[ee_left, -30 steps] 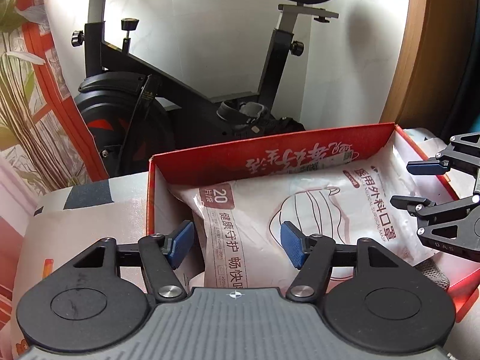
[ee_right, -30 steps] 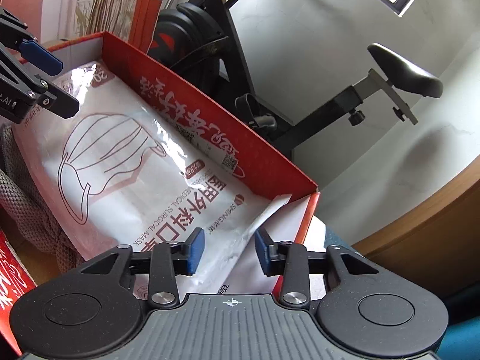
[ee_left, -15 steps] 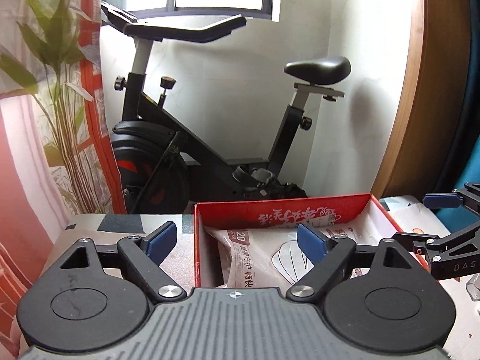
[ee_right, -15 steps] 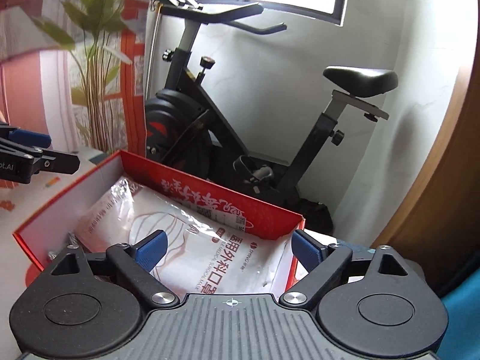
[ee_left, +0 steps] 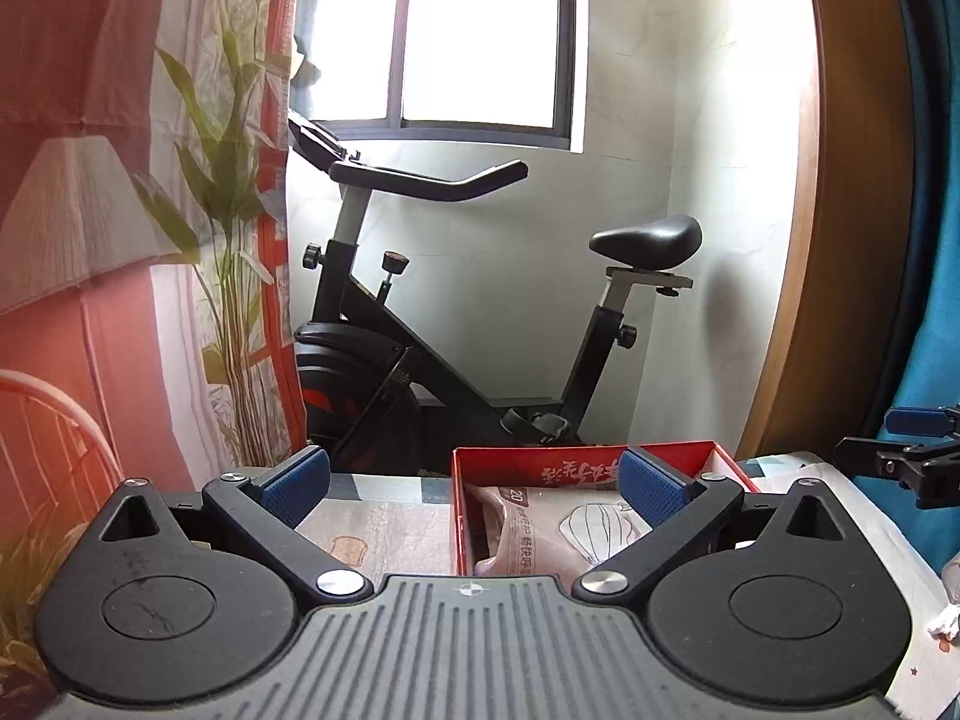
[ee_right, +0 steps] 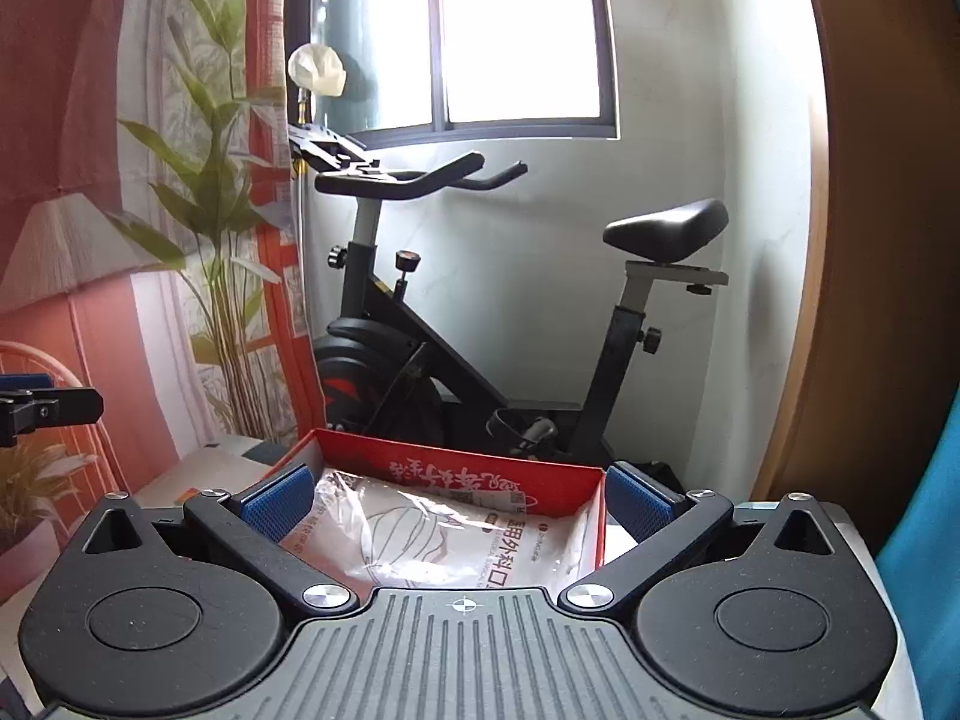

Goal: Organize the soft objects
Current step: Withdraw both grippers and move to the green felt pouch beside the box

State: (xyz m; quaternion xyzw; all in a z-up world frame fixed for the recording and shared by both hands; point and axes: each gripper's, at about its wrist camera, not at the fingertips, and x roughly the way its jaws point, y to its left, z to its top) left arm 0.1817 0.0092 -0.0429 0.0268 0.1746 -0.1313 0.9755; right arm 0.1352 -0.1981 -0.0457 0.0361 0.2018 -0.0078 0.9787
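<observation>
A red cardboard box [ee_left: 540, 467] [ee_right: 456, 468] sits on a patterned table. A white plastic pack of surgical masks [ee_left: 564, 531] [ee_right: 432, 534] lies inside it. My left gripper [ee_left: 474, 489] is wide open and empty, held back from the box and above it. My right gripper [ee_right: 459, 504] is also wide open and empty, behind the box's near edge. The right gripper shows at the right edge of the left wrist view [ee_left: 900, 456]. The left gripper shows at the left edge of the right wrist view [ee_right: 42, 405].
A black exercise bike [ee_left: 456, 324] [ee_right: 480, 324] stands behind the table against a white wall, under a window. A curtain with a plant print [ee_left: 120, 240] hangs on the left. A wooden door frame [ee_left: 840, 240] and blue cloth [ee_left: 936, 360] are on the right.
Both grippers have opened wide and pulled back and up from the box. The mask pack stays lying in the box.
</observation>
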